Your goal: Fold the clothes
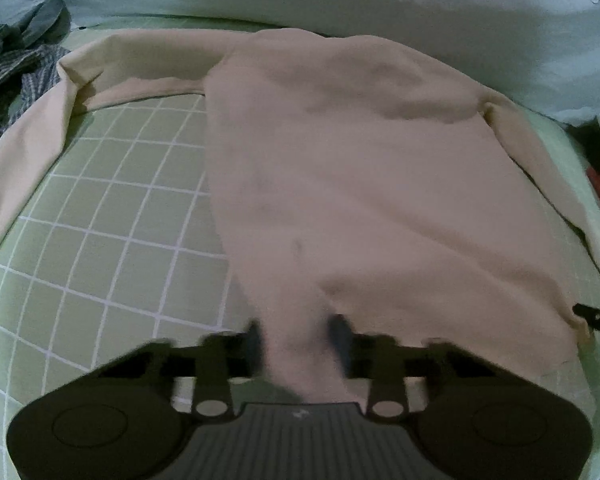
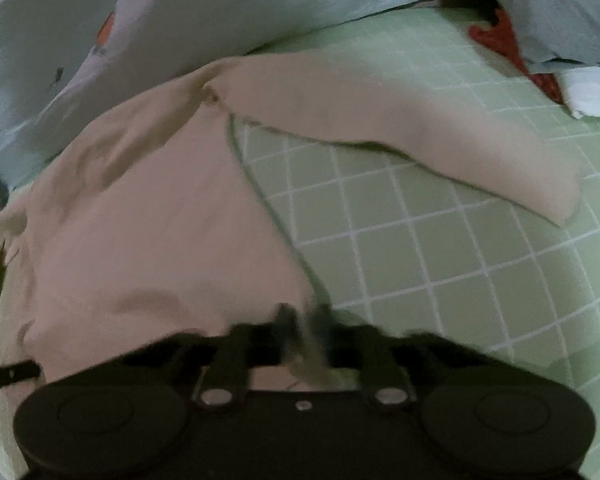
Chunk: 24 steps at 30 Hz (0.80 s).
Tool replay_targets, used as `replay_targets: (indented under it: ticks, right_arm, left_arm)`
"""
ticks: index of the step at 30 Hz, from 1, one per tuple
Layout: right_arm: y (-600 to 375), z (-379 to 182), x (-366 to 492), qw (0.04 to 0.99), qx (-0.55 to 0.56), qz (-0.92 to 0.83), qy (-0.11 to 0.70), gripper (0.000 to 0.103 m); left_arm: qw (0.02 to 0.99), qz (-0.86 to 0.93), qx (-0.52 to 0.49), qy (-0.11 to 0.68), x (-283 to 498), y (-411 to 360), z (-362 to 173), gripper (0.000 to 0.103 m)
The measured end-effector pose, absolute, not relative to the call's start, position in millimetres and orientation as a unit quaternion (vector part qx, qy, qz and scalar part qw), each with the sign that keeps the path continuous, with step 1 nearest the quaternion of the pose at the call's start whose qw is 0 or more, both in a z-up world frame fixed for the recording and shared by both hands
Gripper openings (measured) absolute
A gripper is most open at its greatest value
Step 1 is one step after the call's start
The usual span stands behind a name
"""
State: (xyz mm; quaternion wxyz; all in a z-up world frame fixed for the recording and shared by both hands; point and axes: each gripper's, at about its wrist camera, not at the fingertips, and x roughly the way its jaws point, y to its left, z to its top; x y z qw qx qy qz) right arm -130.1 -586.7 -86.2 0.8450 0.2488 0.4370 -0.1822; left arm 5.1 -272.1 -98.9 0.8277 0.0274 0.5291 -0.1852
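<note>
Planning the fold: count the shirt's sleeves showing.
2. Left sleeve lies spread on the sheet, left of the body; right sleeve angles out to the right. Neither is folded in.

The left gripper (image 1: 298, 338) pinches the near hem of a beige long-sleeved shirt (image 1: 340, 184) spread on a green checked sheet (image 1: 112, 248). A dark checked garment (image 1: 12, 64) lies crumpled at far left, and the right gripper (image 1: 598, 318) shows at the shirt's right corner.

One beige long-sleeved cloth shirt (image 1: 340, 168) lay there, with two sleeves. One crumpled blue-grey checked garment (image 1: 16, 60) lay beside it.
</note>
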Motion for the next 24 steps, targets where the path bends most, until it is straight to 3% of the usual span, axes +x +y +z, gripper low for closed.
replay_targets:
  ticks: [3, 10, 13, 17, 22, 23, 24]
  right_arm:
    - [-580, -63, -142, 0.856, 0.245, -0.173, 0.42, 0.003]
    - [-564, -8, -168, 0.881, 0.235, -0.153, 0.38, 0.003]
    - [-553, 15, -191, 0.882, 0.245, -0.144, 0.376, 0.003]
    - [-526, -14, -212, 0.857, 0.238, -0.127, 0.438, 0.003]
    - [-506, -66, -218, 0.808, 0.225, -0.129, 0.529, 0.004]
    - [-509, -65, -220, 0.809, 0.231, -0.133, 0.524, 0.01]
    - [-515, -59, -220, 0.814, 0.237, -0.143, 0.51, 0.023]
  left_arm:
    - [0.83, -0.185, 0.016, 0.526, 6, -263, -93, 0.013]
    - [0.834, -0.197, -0.009, 0.515, -9, -222, -29, 0.011]
    - [0.835, -0.186, -0.001, 0.517, -12, -216, -29, 0.011]
    - [0.836, -0.165, 0.012, 0.524, -16, -209, -36, 0.013]
    - [0.835, -0.138, 0.028, 0.532, -20, -201, -45, 0.028]
    - [0.835, -0.132, 0.031, 0.533, -21, -199, -47, 0.035]
    - [0.835, -0.127, 0.035, 0.534, -22, -198, -49, 0.048]
